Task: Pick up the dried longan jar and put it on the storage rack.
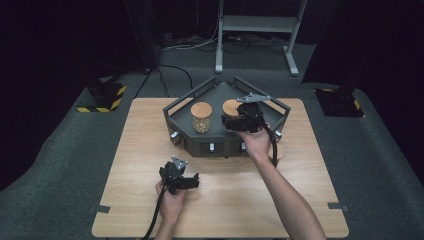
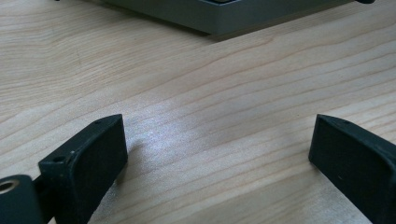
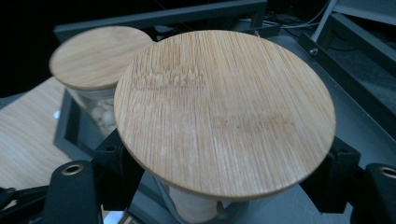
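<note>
- Glass jar with the bamboo lid [image 3: 224, 112] stands inside the dark grey tray [image 1: 175, 112] at the far middle of the worktop [image 1: 125, 150], on the tray's right half, and the right gripper [image 1: 235, 122] reaches it from the person's side.
- Right gripper's fingers [image 3: 114, 172] sit on either side of the jar just under the lid's rim, closed against the glass as far as the right gripper view tells; gripping below the overhanging lid probably keeps the jar from slipping down if it is lifted.
- A second jar with a matching lid [image 1: 201, 116] holds pale pieces and stands just beside the first, to its left in the tray, so the grip comes from the open near side.
- Left gripper [image 1: 186, 181] rests low over bare worktop near the person, fingers [image 2: 88, 158] wide apart with nothing between them, seemingly parked clear of the work.
</note>
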`<state>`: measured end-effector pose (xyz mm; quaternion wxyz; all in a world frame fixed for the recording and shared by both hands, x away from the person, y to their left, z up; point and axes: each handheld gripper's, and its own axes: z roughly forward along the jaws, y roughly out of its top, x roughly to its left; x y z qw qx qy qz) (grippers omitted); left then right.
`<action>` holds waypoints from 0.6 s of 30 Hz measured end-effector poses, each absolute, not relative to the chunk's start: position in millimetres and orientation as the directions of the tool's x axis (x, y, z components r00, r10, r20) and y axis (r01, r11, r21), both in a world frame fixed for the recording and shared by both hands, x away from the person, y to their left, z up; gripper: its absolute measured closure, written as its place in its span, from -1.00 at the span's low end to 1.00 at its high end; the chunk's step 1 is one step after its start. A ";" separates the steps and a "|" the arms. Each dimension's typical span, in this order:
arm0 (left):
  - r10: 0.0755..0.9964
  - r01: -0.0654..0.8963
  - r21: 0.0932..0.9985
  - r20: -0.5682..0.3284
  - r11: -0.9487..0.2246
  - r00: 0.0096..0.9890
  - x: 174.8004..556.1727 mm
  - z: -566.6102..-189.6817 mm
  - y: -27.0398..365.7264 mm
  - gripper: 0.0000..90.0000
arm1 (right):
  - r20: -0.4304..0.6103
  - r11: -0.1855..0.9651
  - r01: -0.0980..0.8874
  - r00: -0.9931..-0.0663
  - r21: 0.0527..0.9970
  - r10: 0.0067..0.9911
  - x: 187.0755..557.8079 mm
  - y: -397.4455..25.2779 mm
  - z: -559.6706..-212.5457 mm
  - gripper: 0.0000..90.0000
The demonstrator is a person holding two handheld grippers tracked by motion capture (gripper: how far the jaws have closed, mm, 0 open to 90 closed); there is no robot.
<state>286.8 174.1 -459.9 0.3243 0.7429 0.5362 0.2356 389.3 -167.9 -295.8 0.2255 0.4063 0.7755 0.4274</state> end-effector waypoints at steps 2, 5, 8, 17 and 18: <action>0.949 0.644 0.734 0.002 -0.215 0.314 286.9 -459.9 174.0 -0.91 | 0.000 0.302 0.447 -0.560 0.842 0.828 392.1 -165.3 -298.5 -0.43; 0.950 0.644 0.734 0.002 -0.214 0.313 286.9 -459.9 174.0 -0.91 | 0.006 0.293 0.465 -0.542 0.836 0.841 396.7 -161.2 -304.5 -0.43; 0.950 0.644 0.735 0.002 -0.214 0.313 287.0 -459.9 173.8 -0.91 | 0.026 0.268 0.469 -0.531 0.842 0.847 401.8 -160.9 -310.8 -0.43; 0.950 0.646 0.733 0.000 -0.213 0.313 287.9 -459.7 173.6 -0.92 | -0.017 0.299 0.457 -0.526 0.837 0.850 403.5 -151.2 -324.6 -0.43; 0.950 0.646 0.733 0.000 -0.213 0.313 287.9 -459.7 173.6 -0.92 | -0.024 0.308 0.455 -0.530 0.836 0.848 403.3 -151.0 -324.2 -0.43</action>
